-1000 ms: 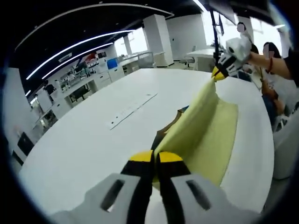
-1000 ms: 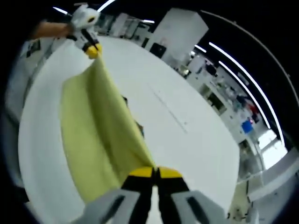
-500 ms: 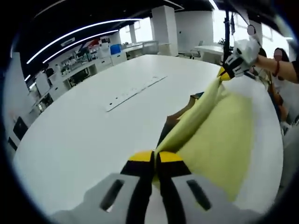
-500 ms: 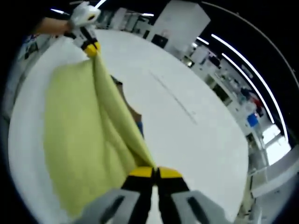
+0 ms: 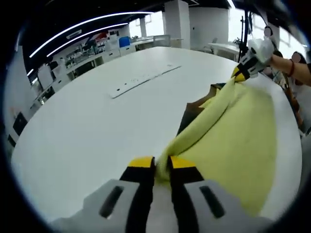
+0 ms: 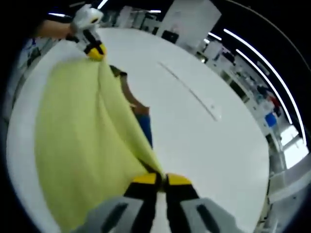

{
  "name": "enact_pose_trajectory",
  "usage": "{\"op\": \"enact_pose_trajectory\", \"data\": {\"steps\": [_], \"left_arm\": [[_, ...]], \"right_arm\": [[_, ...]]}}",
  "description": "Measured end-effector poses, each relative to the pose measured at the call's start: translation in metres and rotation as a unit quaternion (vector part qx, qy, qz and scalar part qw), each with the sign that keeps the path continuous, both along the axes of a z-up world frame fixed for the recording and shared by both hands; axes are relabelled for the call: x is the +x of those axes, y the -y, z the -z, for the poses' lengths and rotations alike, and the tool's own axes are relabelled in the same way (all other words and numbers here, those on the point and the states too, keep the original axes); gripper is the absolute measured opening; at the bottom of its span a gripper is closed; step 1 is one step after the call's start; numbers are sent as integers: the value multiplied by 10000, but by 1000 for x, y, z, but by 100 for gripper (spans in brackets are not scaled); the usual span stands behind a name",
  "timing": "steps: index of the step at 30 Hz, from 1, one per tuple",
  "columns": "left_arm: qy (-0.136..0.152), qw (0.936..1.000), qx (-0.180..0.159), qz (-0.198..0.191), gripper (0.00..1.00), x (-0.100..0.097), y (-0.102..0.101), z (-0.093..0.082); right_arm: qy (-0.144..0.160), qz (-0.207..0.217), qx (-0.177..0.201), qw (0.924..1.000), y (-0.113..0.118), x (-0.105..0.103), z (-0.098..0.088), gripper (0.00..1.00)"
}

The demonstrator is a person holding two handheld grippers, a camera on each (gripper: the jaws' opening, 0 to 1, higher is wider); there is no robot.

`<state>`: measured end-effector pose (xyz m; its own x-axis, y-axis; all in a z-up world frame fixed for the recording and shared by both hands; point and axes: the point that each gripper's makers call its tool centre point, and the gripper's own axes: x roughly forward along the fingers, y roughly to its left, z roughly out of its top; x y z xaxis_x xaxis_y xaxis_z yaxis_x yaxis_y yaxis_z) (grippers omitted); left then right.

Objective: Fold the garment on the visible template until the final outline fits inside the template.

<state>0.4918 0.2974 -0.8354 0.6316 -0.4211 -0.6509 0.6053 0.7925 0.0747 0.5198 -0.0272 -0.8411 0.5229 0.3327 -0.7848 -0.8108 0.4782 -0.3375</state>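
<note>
The garment (image 5: 228, 131) spans between both claws over the table (image 5: 87, 131).

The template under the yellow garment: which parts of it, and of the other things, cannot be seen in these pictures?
- Template: both views; the yellow garment covers most of it, so its outline is unknown.
- Garment's far side: left gripper view; cut off by the picture's edge.
- Marks on the white strip: too small to read.
- Left claw and right claw: the cloth hides the grip point.
</note>
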Motion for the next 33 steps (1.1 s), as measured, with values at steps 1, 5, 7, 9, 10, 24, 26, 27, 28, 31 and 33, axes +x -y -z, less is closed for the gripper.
{"op": "enact_pose_trajectory", "data": {"steps": [1, 5, 7, 9, 10, 24, 26, 27, 28, 31, 33], "left_arm": [[1, 10000, -5, -20, 11, 0, -2, -1], [107, 9999, -9, -131, 12, 2, -14, -8], [165, 9998, -66, -129, 11, 0, -15, -16], [253, 9996, -60, -76, 12, -4, -13, -25], [281, 9996, -60, -64, 13, -6, -12, -27], [309, 9965, 545, 553, 15, -19, -9, -13], [370, 9954, 729, 503, 14, -13, -14, -11], [385, 9950, 769, 502, 13, -11, -15, -10], [369, 9950, 772, 513, 13, -9, -16, -8], [363, 9935, 942, 528, 12, -6, -19, -4], [326, 9938, 972, 442, 9, -3, -22, -2]], "right_arm": [[-44, 84, 96, 9999, 0, -2, -1, 2], [-128, 412, 538, 9976, 2, 1, -11, 5], [-115, 354, 593, 9975, 1, 1, -15, 7], [-63, 299, 646, 9974, 0, 0, -21, 9], [-36, 290, 643, 9975, 0, -1, -24, 10], [-328, 95, 705, 9969, -12, -10, -6, 14], [-347, 160, 724, 9966, -11, -10, -2, 14], [-354, 210, 726, 9965, -10, -8, -2, 13], [-365, 246, 724, 9964, -9, -7, 1, 13], [-331, 347, 801, 9956, -6, -2, 3, 9], [-363, 351, 884, 9948, -9, -4, -1, 8]]}}
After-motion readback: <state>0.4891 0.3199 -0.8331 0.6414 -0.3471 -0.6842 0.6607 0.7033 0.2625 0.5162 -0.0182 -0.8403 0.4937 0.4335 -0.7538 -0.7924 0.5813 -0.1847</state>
